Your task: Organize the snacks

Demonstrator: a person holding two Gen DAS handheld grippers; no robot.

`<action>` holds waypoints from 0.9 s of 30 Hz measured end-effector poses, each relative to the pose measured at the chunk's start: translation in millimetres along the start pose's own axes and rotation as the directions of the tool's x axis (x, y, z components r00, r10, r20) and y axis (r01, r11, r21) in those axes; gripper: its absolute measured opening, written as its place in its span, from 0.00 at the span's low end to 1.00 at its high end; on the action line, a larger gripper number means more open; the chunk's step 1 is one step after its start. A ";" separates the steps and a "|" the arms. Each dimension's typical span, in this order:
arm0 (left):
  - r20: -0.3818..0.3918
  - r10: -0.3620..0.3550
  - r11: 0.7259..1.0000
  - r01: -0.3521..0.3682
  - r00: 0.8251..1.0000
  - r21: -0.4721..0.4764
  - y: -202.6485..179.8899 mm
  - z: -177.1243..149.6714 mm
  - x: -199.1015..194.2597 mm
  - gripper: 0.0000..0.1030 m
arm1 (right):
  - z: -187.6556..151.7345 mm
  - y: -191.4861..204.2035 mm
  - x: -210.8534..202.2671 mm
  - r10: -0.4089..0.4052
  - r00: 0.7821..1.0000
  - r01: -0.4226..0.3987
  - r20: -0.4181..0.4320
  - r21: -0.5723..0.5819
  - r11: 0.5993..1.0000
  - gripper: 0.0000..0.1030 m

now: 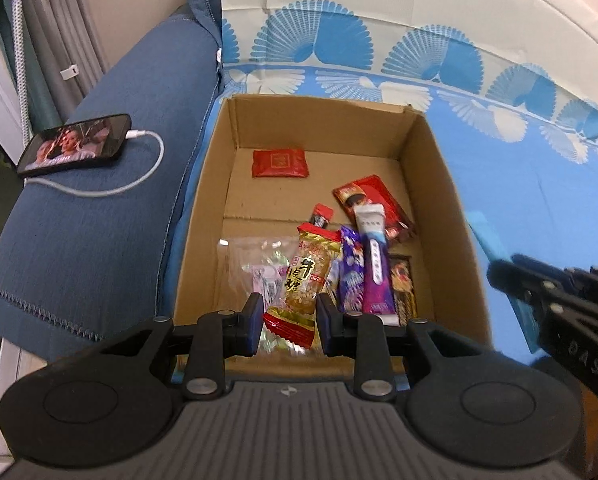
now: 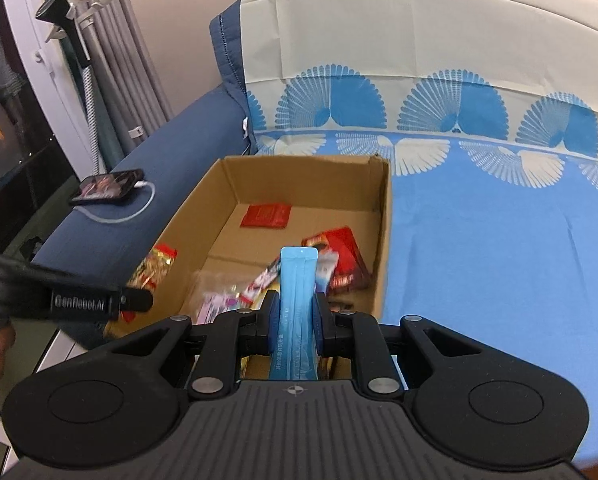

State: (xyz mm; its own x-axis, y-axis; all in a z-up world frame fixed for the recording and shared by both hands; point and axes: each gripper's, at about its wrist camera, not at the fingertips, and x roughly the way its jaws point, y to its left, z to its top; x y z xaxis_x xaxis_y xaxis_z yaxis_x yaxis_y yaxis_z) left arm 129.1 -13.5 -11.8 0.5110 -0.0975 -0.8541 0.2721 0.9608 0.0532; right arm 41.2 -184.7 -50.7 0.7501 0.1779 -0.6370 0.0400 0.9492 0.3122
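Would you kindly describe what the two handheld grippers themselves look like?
Both the left gripper and right gripper are matte black, with blue finger pads, silver pivot bolts, round side discs and a ribbed grey base. White lettering marks the outer fingers.

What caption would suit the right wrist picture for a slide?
Right gripper carries a light blue stick packet toward a cardboard box of snacks on a blue-patterned bed.
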 end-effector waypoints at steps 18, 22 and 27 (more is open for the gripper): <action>0.017 0.089 0.995 -0.090 0.996 0.033 3.7 34.0 54.2 1.00 | 16.5 -22.8 88.0 -0.042 0.995 0.048 -0.096 0.066 0.997 0.70; 0.002 0.098 0.995 -0.098 0.995 0.015 6.9 19.4 45.5 1.00 | -2.4 -16.5 71.4 -0.048 0.989 0.057 -0.136 0.061 0.997 0.75; 0.041 0.104 0.994 -0.102 0.994 -0.034 12.3 0.6 12.8 1.00 | -18.9 0.4 34.0 -0.049 0.993 0.055 -0.111 0.049 0.997 0.80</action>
State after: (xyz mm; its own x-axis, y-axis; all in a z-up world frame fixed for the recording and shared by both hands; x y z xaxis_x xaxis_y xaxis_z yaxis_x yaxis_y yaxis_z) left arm 139.5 -3.1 -21.7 0.5691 -0.0078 -0.8222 0.1907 0.9739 0.1227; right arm 54.2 -173.4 -85.6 0.6692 0.1591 -0.7258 0.1132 0.9436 0.3111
